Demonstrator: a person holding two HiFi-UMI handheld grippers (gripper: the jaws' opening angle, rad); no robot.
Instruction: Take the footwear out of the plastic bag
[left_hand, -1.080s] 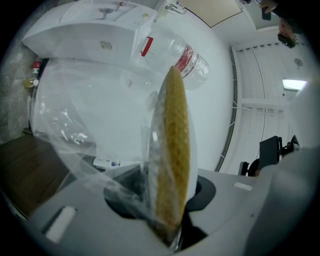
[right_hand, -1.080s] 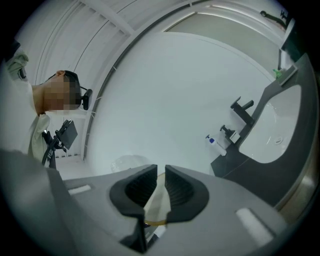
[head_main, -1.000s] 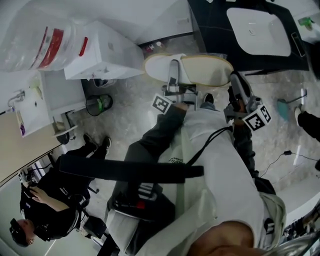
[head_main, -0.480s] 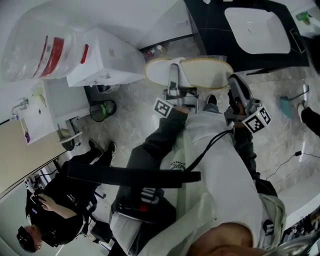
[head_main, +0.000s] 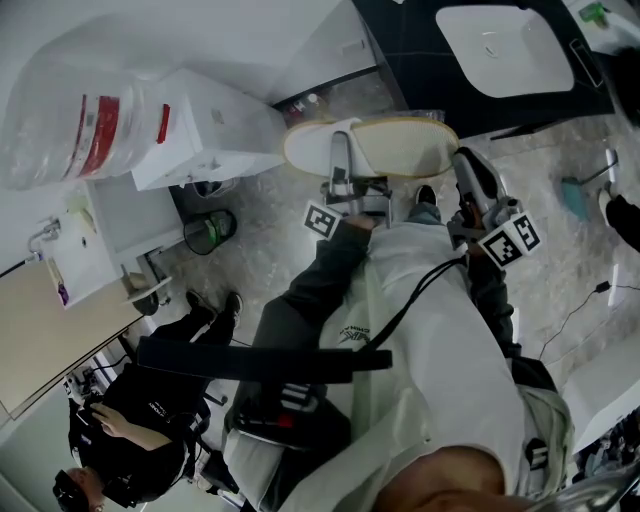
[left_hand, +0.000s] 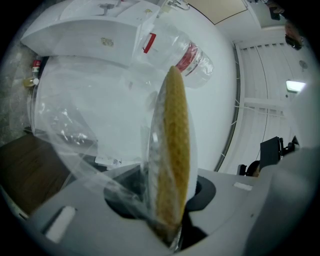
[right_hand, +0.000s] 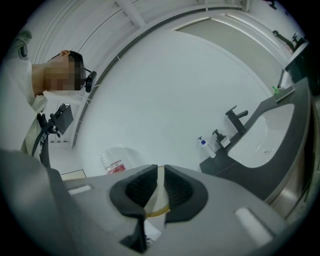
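A white slipper (head_main: 375, 145) with a tan sole hangs flat in the air between my two grippers in the head view. My left gripper (head_main: 340, 152) is shut across its middle. In the left gripper view the slipper (left_hand: 172, 145) stands edge-on between the jaws, and the clear plastic bag (left_hand: 75, 127) is bunched around it and pinched in with it. My right gripper (head_main: 463, 160) is at the slipper's right end. In the right gripper view that gripper (right_hand: 156, 197) is shut on a thin pale edge with a tan rim, the slipper's end.
A white cabinet (head_main: 220, 115) with a large clear water bottle (head_main: 90, 115) beside it lies to the left. A dark counter (head_main: 410, 45) with a white sink (head_main: 495, 50) lies ahead on the right. A bin (head_main: 205, 232) stands on the marble floor, and a seated person (head_main: 130, 440) is at lower left.
The slipper and both grippers have drifted slightly up and left in the head view. Both grips are unchanged.
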